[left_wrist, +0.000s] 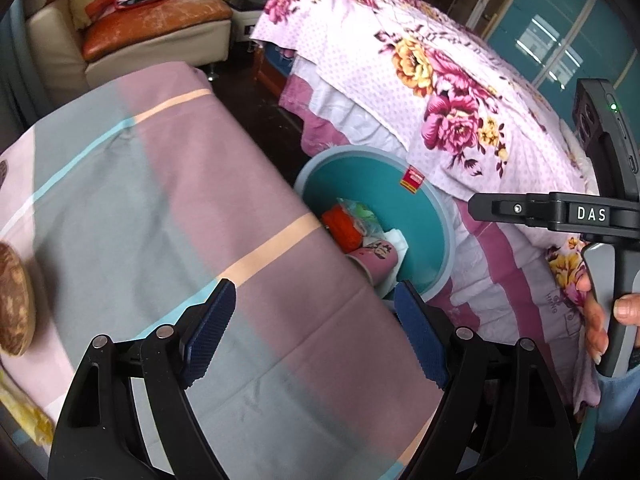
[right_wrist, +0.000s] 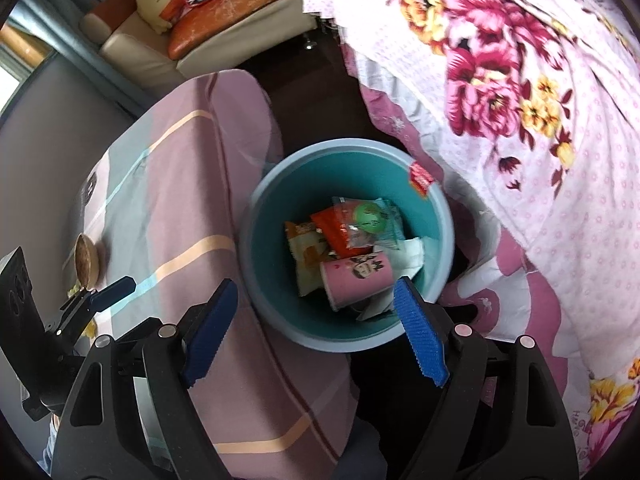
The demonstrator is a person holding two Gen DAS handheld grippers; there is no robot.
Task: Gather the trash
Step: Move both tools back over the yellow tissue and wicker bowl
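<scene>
Drop step looks done: right hand-held gripper empty, jaws apart over teal bin; pink cup and wrappers inside. Left hand-held gripper open, empty over worktop. Next: find remaining trash.

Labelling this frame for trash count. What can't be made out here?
- Bin bottom: right wrist view, covered by wrappers and the pink cup.
- Bin's near side: left wrist view, hidden behind the tablecloth edge.
- Brown round object: left wrist view, cut off by the picture's edge and blurred; small in the right wrist view.
- Red label text: too small in both views.
- Floor under the floral bedspread: draped over.
</scene>
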